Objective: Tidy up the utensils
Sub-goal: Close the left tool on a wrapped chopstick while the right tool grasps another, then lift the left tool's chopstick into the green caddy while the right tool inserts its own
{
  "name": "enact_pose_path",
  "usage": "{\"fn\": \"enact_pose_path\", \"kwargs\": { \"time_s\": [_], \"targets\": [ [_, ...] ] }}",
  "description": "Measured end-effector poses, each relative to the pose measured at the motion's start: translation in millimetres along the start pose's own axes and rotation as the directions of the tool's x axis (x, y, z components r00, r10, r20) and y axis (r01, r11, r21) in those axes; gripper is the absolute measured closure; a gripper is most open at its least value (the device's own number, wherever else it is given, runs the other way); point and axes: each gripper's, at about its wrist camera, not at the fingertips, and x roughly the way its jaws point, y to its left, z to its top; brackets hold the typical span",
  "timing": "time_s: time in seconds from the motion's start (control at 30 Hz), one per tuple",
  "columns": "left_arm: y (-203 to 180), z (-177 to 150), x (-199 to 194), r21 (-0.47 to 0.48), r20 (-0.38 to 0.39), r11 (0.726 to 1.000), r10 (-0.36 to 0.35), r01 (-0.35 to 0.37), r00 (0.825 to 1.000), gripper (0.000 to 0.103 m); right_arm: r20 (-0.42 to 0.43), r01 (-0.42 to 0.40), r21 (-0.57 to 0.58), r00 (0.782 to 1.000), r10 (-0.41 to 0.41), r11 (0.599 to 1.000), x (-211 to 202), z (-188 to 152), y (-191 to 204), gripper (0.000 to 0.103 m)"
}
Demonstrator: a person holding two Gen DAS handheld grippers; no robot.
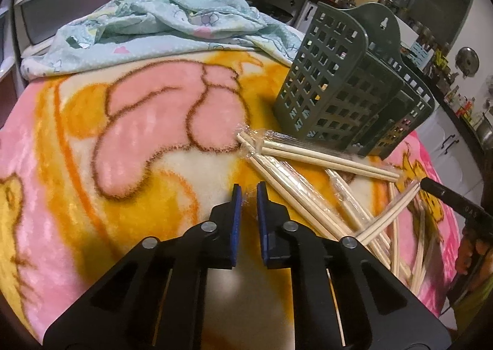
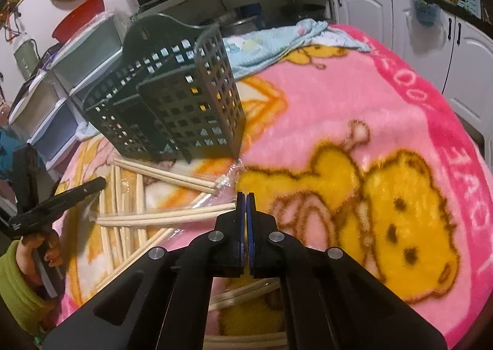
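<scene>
Left wrist view: the left gripper [image 1: 249, 193] sat low in the centre of the frame, its blue pads drawn in to a thin slit. A glint of clear film showed at the slit, but whether any was nipped could not be told; no stick lay between the pads. Just right of its tips lay the chopsticks [image 1: 308, 187], a loose, crisscrossed heap of pale wooden pairs in clear wrappers, spread toward the lower right over the pink and orange blanket [image 1: 123, 134]. Beyond them, at the upper right, the dark green utensil holder [image 1: 339, 88] stood on the blanket, its nearest sticks touching or almost touching its base. No stick could be seen through its lattice walls. A crumpled pale blue cloth [image 1: 148, 23] lay along the top of the frame.

In the right wrist view, the right gripper [image 2: 245, 199] was closed, pads pressed together at centre frame, right at the wrapped end of one pair; whether it pinched the wrapper was unclear. More sticks fanned out to its left and beneath it. The holder rose at the upper left. A hand [image 2: 46, 254] in a green sleeve [image 2: 15, 282] gripped the other tool at the left edge.

Judged from this, the sorting had barely begun: every visible chopstick was on the blanket, and all of them were left to gather and stand in the holder.
</scene>
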Motion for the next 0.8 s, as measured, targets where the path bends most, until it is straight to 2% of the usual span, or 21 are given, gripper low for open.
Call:
{"fn": "enact_pose_path", "kwargs": {
  "time_s": [0.33, 0.57, 0.8],
  "targets": [
    [7, -5, -34, -0.033, 0.064, 0.998, -0.047, 0.05, 0.997, 0.102, 0.078, 0.001, -0.056, 0.997, 0.004, 0.998, -32, 6, 21, 0.102],
    [20, -2, -72, -0.065, 0.149, 0.997, -0.02, 0.03, 0.989, 0.102, 0.111, -0.039, -0.106, 0.993, 0.051, 0.994, -48, 11, 47, 0.102],
    [20, 6, -109, -0.045, 0.233, 0.999, -0.015, 0.026, 0.972, 0.102, 0.181, -0.055, -0.178, 0.98, 0.087, 0.983, -76, 22, 75, 0.102]
  ]
}}
